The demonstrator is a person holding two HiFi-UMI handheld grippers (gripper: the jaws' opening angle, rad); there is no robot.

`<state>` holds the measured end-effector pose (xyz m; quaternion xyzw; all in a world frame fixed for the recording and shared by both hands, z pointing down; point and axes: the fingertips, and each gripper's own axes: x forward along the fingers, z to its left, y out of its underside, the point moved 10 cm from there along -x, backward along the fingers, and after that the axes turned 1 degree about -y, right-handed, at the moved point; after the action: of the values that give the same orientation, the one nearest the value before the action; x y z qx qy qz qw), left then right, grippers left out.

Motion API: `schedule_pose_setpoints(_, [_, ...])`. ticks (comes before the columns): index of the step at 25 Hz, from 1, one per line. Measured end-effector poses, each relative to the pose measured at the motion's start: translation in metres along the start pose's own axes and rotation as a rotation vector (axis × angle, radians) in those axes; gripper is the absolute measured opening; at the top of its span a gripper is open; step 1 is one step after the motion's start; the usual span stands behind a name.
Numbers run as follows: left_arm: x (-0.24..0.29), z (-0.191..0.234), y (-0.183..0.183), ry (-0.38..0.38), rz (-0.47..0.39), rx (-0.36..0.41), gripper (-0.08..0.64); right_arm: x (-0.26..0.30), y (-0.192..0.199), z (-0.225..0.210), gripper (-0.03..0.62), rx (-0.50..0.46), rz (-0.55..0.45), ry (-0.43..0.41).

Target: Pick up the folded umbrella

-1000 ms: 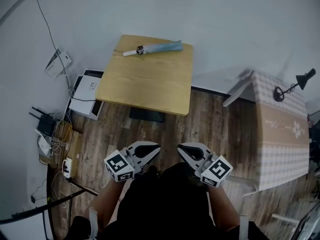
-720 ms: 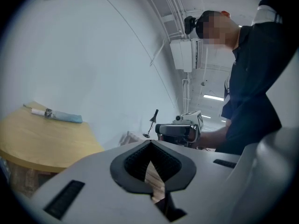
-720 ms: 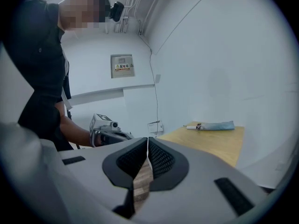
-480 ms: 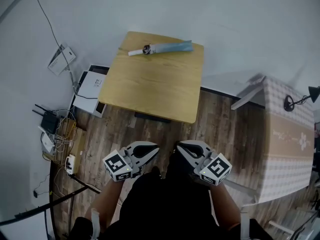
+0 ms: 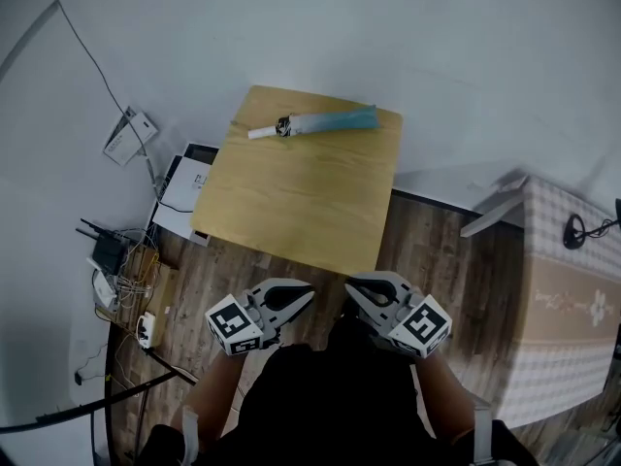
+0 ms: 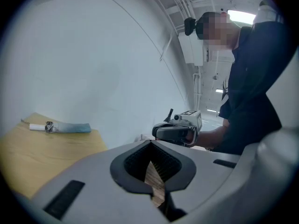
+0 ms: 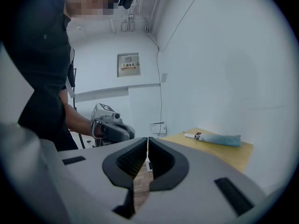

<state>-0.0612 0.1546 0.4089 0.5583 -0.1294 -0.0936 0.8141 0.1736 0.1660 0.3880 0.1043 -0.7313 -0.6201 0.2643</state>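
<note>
Wood-plank floor (image 5: pixel 437 250) underfoot, w/ both grippers held low at the person's waist. Left gripper (image 5: pixel 309 294): jaws shut, tips meeting, nothing btwn them, only floor seen through the gap. Right gripper (image 5: pixel 349 287): jaws shut too, a hairline slit, empty. Both point toward 12 o'clock. Next out, the square wooden worktop (image 5: pixel 301 192), near edge at 12, not yet under either gripper. Folded umbrella (image 5: pixel 315 122) lies alone along the worktop's far edge, close to the white wall, well apart from both jaws. Its long axis runs approx 9-to-3, crosswise to the approach: white handle end at 9, blue canopy toward 3. Neither hand clearly nearer; left lines up w/ the strap and handle end, right w/ the canopy.
</note>
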Motion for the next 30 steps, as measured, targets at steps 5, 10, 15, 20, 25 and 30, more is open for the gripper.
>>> schedule_pose_setpoints(5, [0.037,0.019,-0.02,-0.04,0.007,0.021,0.009,-0.005,-0.002,-0.047,0.02,-0.005,-0.007,-0.041])
schedule_pose_setpoints(10, [0.068,0.033,-0.027,-0.088,0.023,0.005,0.009,-0.006,0.0,-0.089,0.02,0.014,-0.035,-0.091])
schedule_pose_setpoints(15, [0.089,0.048,-0.04,-0.134,0.021,-0.015,0.009,0.005,0.007,-0.12,0.02,0.017,-0.046,-0.165])
schedule_pose_setpoints(20, [0.084,0.062,-0.045,-0.17,0.027,-0.061,0.009,0.025,0.009,-0.135,0.02,0.05,-0.064,-0.177])
schedule_pose_setpoints(25, [0.077,0.094,-0.061,-0.146,-0.046,-0.092,0.009,0.05,0.012,-0.15,0.02,0.056,-0.034,-0.161])
schedule_pose_setpoints(30, [0.074,0.151,-0.062,-0.097,-0.04,-0.115,0.009,0.079,0.002,-0.168,0.02,0.09,0.0,-0.079])
